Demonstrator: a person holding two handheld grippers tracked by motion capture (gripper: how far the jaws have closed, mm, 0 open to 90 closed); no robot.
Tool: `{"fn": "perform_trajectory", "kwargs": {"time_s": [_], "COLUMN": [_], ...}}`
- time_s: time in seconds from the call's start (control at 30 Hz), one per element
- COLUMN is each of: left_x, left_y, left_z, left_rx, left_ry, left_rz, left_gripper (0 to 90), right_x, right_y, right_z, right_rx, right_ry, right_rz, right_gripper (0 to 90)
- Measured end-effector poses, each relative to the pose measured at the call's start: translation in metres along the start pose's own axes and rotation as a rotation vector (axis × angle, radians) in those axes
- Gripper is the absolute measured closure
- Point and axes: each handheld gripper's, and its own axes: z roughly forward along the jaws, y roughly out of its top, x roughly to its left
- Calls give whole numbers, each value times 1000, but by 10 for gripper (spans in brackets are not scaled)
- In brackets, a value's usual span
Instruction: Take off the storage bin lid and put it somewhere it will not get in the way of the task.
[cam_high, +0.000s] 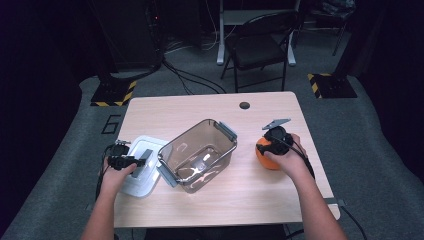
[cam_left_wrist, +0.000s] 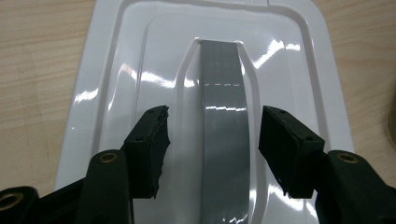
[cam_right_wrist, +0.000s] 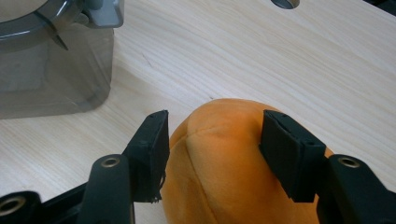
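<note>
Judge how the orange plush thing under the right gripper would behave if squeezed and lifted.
The orange plush thing shows a fabric seam and a rounded, puffy form, so it probably gives under the jaws rather than slipping. It looks light for its size. Being round, it might roll on the table if nudged.

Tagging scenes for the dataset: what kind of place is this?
Most likely a lab or recording studio, not a home: a lone wooden table on grey carpet, hazard-striped stand bases, loose cables on the floor and a folding chair in a darkened room.
</note>
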Motion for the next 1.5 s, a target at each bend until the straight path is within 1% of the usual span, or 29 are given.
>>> {"fn": "perform_trajectory", "kwargs": {"time_s": [0.07,0.1,0.2,0.23,0.27,0.3,0.33,0.37,0.4,0.43,0.5,0.67,0.87,0.9,0.93,1.0,1.03,1.1,1.13,1.2,1.23,1.27,1.3,1.33,1.37,1.4,1.43,1.47,1.5], "left_x": [0,0,0,0,0,0,0,0,0,1,1,1,1,1,1,1,0,0,0,0,0,1,1,1,1,1,2,2,1], "left_y": [0,0,0,0,0,0,0,0,0,0,0,0,-1,-1,-1,-1,-1,-1,-1,-1,-1,-1,-1,-1,-1,-1,-1,-1,-1], "left_z": [1,1,1,1,1,1,1,1,1,1,1,1,1,2,2,2,2,2,2,2,2,2,2,1,1,1,1,1,1], "left_rx": [-1,2,6,7,7,1,1,1,1,4,9,8,10,14,14,17,14,15,16,14,15,13,12,11,10,10,11,11,7], "left_ry": [4,2,-1,0,0,2,3,1,1,0,-2,-3,-4,-5,-5,-7,-8,-9,-9,-7,-7,-7,-8,-9,-9,-9,-9,-9,-6], "left_rz": [1,1,2,2,2,1,-1,-1,-1,-1,-3,-2,-6,-6,-7,-9,-8,-7,-9,-10,-11,-9,-9,-9,-8,-8,-7,-7,-9], "left_gripper": [423,424,424,425,425,425,425,425,426,426,428,430,432,433,433,433,434,434,434,435,435,435,435,435,435,435,435,435,435], "right_x": [0,0,3,3,3,5,7,7,7,9,10,10,7,8,7,7,8,8,8,7,7,8,8,8,7,7,5,5,4], "right_y": [-1,-2,-2,-2,-2,-2,-2,-2,-2,-2,-3,-5,-9,-11,-11,-11,-12,-12,-13,-13,-13,-13,-13,-13,-13,-13,-11,-11,-9], "right_z": [-1,0,-1,-1,-1,-1,-1,0,0,2,3,6,10,11,12,12,13,14,13,14,13,13,13,13,11,11,10,10,8], "right_rx": [-1,0,26,45,45,60,76,81,81,85,96,98,106,111,111,112,111,109,111,105,105,101,103,103,106,106,118,118,139], "right_ry": [4,0,-24,-32,-32,-50,-59,-68,-68,-87,-89,-96,-90,-88,-92,-99,-114,-123,-128,-133,-138,-154,-153,-153,-157,-157,-155,-155,-146], "right_rz": [-23,-43,-68,-99,-99,-118,-116,-140,-140,-166,-160,-166,-151,-138,-163,-163,-163,-169,-157,-163,-165,-162,-170,-170,-175,-175,-160,-160,-147], "right_gripper": [403,396,376,375,375,358,357,357,357,357,357,347,343,343,343,343,344,356,360,365,383,434,457,457,498,498,530,530,552]}}
